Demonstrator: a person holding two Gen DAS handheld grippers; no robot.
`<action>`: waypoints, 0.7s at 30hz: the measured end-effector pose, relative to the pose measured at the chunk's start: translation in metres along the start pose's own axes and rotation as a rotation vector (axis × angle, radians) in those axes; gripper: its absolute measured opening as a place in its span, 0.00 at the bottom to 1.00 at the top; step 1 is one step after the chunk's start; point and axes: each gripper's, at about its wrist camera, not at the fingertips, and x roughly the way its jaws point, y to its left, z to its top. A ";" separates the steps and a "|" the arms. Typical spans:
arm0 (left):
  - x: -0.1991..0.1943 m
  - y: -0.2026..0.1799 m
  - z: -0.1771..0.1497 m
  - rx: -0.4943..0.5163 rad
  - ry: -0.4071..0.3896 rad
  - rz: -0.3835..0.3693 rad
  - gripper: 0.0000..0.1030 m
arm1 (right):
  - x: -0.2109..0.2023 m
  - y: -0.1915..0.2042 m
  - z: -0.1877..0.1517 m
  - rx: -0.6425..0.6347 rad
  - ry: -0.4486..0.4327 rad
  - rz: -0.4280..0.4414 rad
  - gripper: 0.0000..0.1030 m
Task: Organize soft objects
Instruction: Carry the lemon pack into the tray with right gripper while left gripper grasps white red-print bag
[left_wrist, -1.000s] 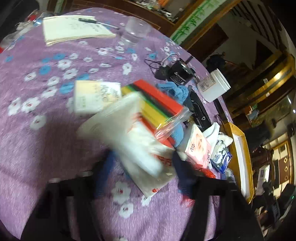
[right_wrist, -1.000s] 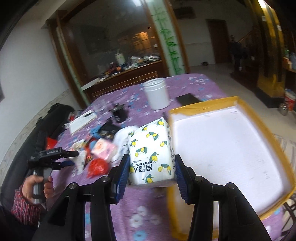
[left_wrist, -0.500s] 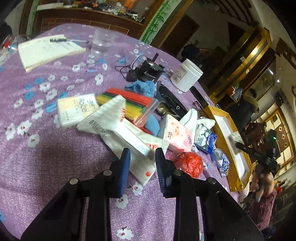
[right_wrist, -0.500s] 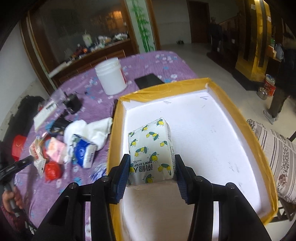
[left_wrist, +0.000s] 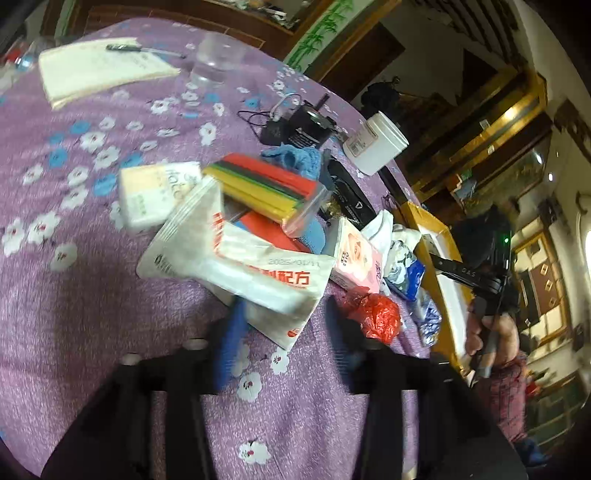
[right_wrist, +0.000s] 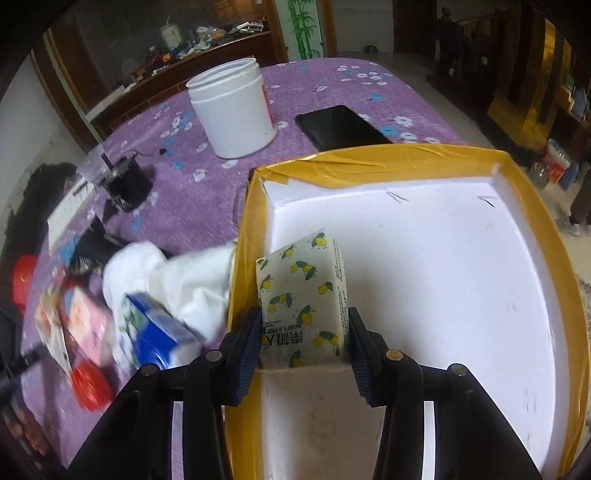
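Lemon-printed tissue pack (right_wrist: 303, 306), soft plastic wrap: pinched across its width by the right gripper (right_wrist: 303, 345), blue pads pressing both side faces, jaws lately eased a little closer on it. Long axis runs away from the camera, along the fingers; far end pitched up and tilted slightly right. Location: inside the yellow-taped tray (right_wrist: 406, 158), over the white floor by the near-left corner, close to the left wall. Whether its underside already rests on the floor cannot be told from this angle.

Step in hand: depositing this pack. Next move, as judged: settle it flat against the left wall, then part the pads and lift clear.

Left gripper (left_wrist: 284, 332): blurred, jaws parted and just widened, straddling the near corner of the white sachet (left_wrist: 240, 266) without pressing it (no grip yet). Beyond it on the purple cloth (left_wrist: 74, 295): red crumpled bag (left_wrist: 376, 317), pink tissue pack (left_wrist: 354, 258), bagged coloured sponges (left_wrist: 266, 188), cream tissue pack (left_wrist: 155, 192). Farthest: white jar (right_wrist: 232, 107), black phone (right_wrist: 343, 127).
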 end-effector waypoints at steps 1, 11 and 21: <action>-0.003 0.003 0.000 -0.012 -0.010 -0.002 0.59 | 0.001 0.002 0.002 0.000 -0.007 0.009 0.42; 0.018 0.021 0.009 -0.132 -0.003 -0.024 0.60 | -0.018 -0.020 0.009 0.034 -0.044 0.002 0.41; 0.015 0.016 0.009 -0.097 -0.146 0.016 0.30 | -0.026 -0.032 0.013 0.037 -0.059 -0.007 0.41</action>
